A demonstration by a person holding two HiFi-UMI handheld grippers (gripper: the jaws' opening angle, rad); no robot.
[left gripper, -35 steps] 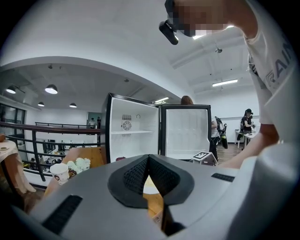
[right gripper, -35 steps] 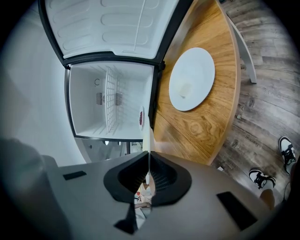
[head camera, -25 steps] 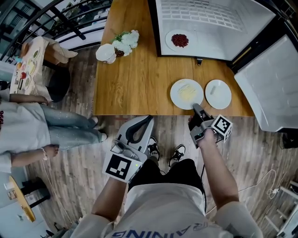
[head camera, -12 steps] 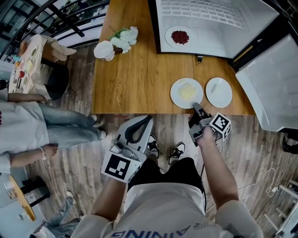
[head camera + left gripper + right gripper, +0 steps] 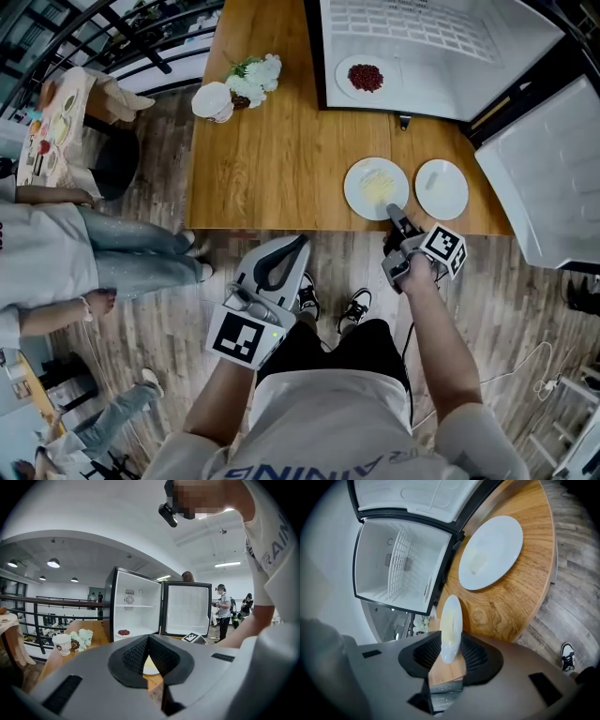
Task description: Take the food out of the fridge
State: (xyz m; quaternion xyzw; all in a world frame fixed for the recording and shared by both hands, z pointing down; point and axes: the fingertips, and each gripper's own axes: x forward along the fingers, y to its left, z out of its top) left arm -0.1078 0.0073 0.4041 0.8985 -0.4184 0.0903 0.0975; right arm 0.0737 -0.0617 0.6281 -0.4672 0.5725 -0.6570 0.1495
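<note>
A white plate with pale yellow food [image 5: 375, 186] rests on the wooden table [image 5: 272, 159] near its front edge. My right gripper [image 5: 394, 214] is at its near rim. In the right gripper view that rim [image 5: 451, 625] stands between the jaws, which have just been opening and no longer press on it. A second white plate [image 5: 441, 188] with a pale piece of food lies to its right. A plate of red food [image 5: 365, 77] sits inside the open fridge [image 5: 422, 47]. My left gripper [image 5: 298, 246] hangs in front of the table edge, shut and empty.
A bunch of white flowers [image 5: 253, 80] and a paper cup [image 5: 213, 100] stand at the table's far left. The fridge door [image 5: 544, 169] swings out at the right. A seated person [image 5: 56, 253] is to the left of the table.
The right gripper has rolled slightly at the plate's rim and otherwise kept its place. The left gripper has not moved.
</note>
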